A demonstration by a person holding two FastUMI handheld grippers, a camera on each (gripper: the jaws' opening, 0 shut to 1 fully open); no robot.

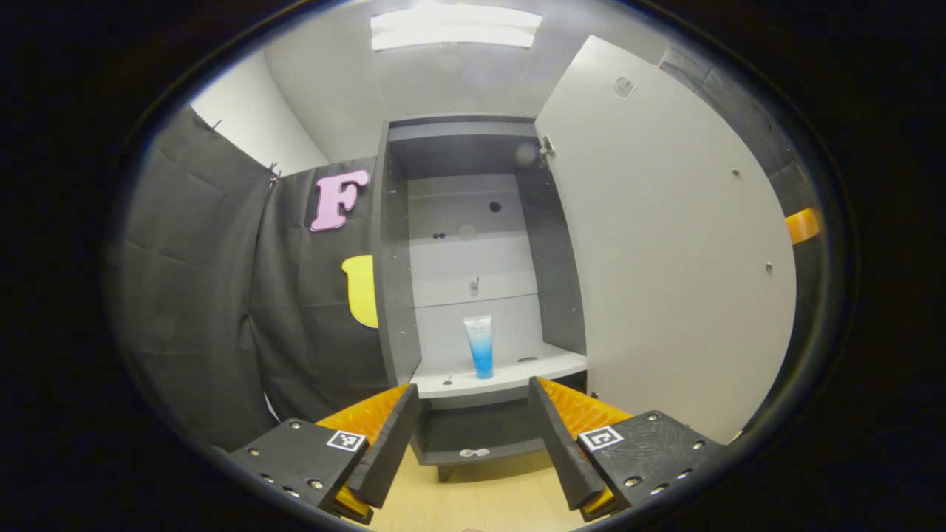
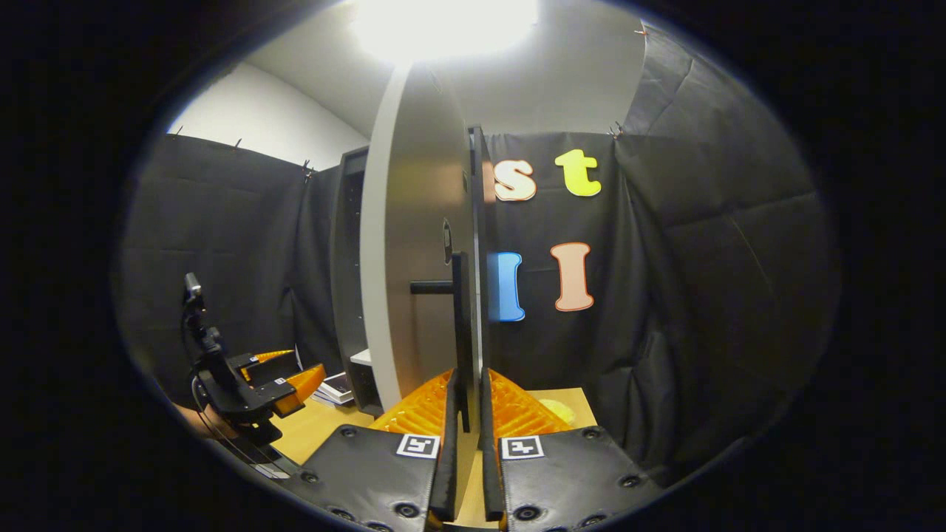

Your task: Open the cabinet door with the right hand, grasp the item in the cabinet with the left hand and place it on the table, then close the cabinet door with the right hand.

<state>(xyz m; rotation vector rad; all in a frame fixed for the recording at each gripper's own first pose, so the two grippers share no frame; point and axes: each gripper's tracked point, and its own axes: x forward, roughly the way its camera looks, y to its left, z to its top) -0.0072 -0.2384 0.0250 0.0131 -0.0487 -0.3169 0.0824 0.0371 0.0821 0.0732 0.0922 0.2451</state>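
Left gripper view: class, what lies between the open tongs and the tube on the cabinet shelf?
Nothing stands between. In the left gripper view the left tongs face the tube across bare white shelf; the door hangs open beside.

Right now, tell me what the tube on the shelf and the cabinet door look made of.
Tube: probably soft plastic, translucent, fading from pale top to blue base, slight sheen.
Cabinet door: likely laminated board, matte light grey, flat, with small screw heads and a hinge at its top corner. A dark bar handle, material unclear, sits between the right gripper's fingers.
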